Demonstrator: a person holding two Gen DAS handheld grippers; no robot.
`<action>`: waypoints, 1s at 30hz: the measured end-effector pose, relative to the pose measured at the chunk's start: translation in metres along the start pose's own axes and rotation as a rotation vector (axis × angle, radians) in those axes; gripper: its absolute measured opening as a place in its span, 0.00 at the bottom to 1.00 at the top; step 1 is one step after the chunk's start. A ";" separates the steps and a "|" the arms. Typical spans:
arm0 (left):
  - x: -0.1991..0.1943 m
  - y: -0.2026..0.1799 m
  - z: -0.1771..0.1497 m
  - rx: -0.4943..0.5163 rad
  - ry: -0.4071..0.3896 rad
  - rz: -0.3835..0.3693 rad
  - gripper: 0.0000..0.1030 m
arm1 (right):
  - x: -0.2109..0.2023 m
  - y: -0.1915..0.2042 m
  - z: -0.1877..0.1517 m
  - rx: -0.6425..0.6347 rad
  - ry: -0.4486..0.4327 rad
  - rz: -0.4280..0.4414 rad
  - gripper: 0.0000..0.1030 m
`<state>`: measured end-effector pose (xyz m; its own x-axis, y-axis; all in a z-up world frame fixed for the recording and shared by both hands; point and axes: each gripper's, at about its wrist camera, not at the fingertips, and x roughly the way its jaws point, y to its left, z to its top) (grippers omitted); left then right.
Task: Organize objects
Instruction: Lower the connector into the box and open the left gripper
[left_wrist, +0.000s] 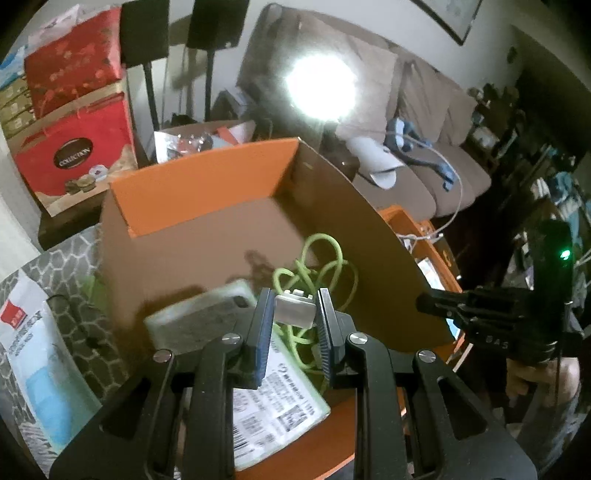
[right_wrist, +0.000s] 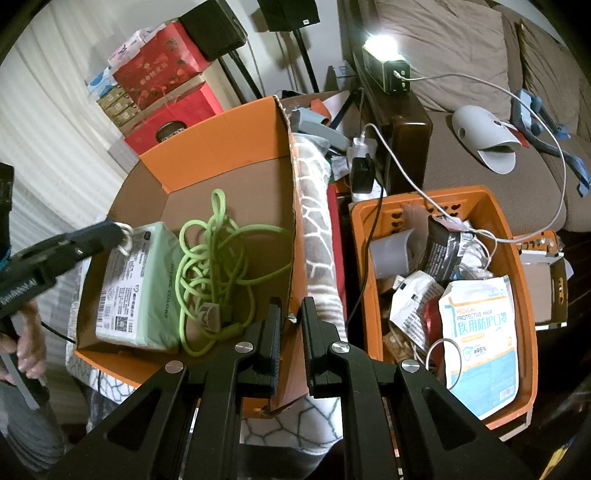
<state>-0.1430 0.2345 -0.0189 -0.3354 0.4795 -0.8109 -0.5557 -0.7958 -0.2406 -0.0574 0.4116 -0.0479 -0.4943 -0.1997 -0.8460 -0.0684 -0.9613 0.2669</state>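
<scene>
A small white plug (left_wrist: 294, 309) is clamped in the left gripper (left_wrist: 295, 314) above the cardboard box (left_wrist: 207, 229), apparently for deposit beside the green cable (right_wrist: 210, 258). The box's side flap (right_wrist: 291, 332) is pinched by the closed right gripper (right_wrist: 291, 314), probably for steadiness.

Left wrist view: I look steeply down along the left tongs (left_wrist: 295, 314), close over the open orange cardboard box (left_wrist: 207, 177), facing the beige sofa (left_wrist: 424, 110).
Right wrist view: I look down from the box's near corner, the orange plastic basket (right_wrist: 513, 258) beside it.
Shared: box interior, tangled green cord (left_wrist: 325, 266), sofa; each view catches the other tongs.
</scene>
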 end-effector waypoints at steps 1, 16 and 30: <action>0.003 -0.001 0.000 0.001 0.006 -0.002 0.20 | 0.000 0.000 0.000 0.000 0.000 0.000 0.09; 0.025 -0.017 -0.006 0.005 0.049 0.001 0.21 | 0.000 0.000 0.000 -0.001 0.000 -0.002 0.09; -0.002 -0.006 -0.001 -0.013 -0.023 0.032 0.73 | 0.000 0.000 0.000 0.000 0.000 -0.001 0.09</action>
<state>-0.1388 0.2380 -0.0165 -0.3698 0.4621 -0.8060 -0.5348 -0.8153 -0.2220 -0.0571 0.4113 -0.0480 -0.4944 -0.1989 -0.8462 -0.0687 -0.9615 0.2661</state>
